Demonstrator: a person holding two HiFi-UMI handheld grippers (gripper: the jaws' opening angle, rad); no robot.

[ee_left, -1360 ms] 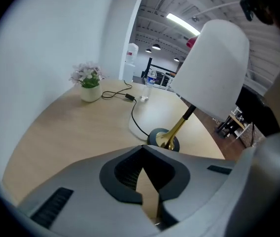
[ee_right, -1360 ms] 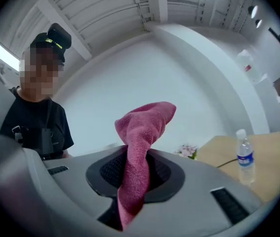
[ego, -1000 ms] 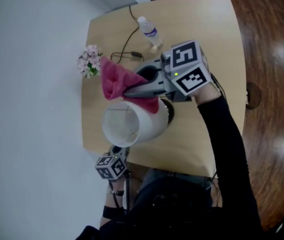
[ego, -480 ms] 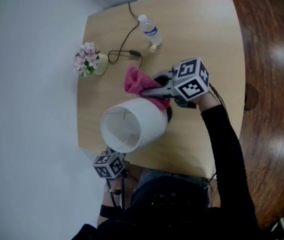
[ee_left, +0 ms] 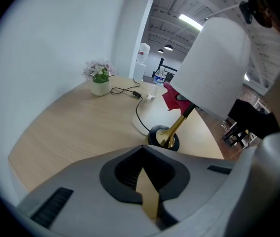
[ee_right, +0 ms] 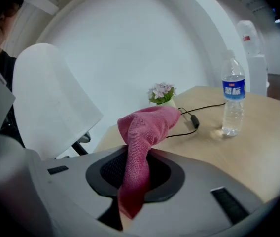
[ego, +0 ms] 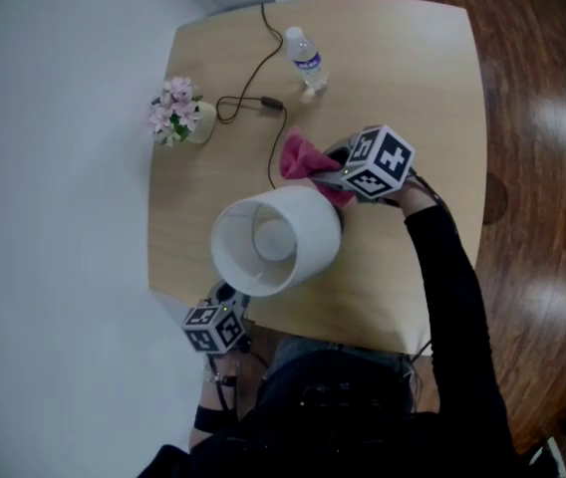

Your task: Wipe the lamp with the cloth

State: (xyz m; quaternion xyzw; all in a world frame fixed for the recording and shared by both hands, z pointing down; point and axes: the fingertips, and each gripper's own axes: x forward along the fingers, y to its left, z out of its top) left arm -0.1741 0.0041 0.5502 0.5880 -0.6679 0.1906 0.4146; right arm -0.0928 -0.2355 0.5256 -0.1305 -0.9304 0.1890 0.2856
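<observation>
The lamp's white shade (ego: 273, 239) stands over the table's near part, on a brass stem (ee_left: 178, 126) and a dark round base (ee_left: 163, 138). My right gripper (ego: 331, 175) is shut on the pink cloth (ego: 305, 157), low beside the shade's far right side. In the right gripper view the cloth (ee_right: 144, 127) folds up out of the jaws of the right gripper (ee_right: 136, 157), with the shade (ee_right: 51, 102) close on the left. My left gripper (ego: 225, 302) sits at the table's near edge under the shade. In its own view the left gripper (ee_left: 142, 149) is shut and holds nothing, pointing at the base.
The wooden table (ego: 413, 78) carries a small pot of pink flowers (ego: 178, 113) at the left, a water bottle (ego: 306, 60) at the far side and the lamp's black cord (ego: 253, 98) running between them. White wall lies left, wooden floor right.
My right gripper has come down with the cloth, from above the shade's rim to low beside its far right side. The left gripper has kept still.
</observation>
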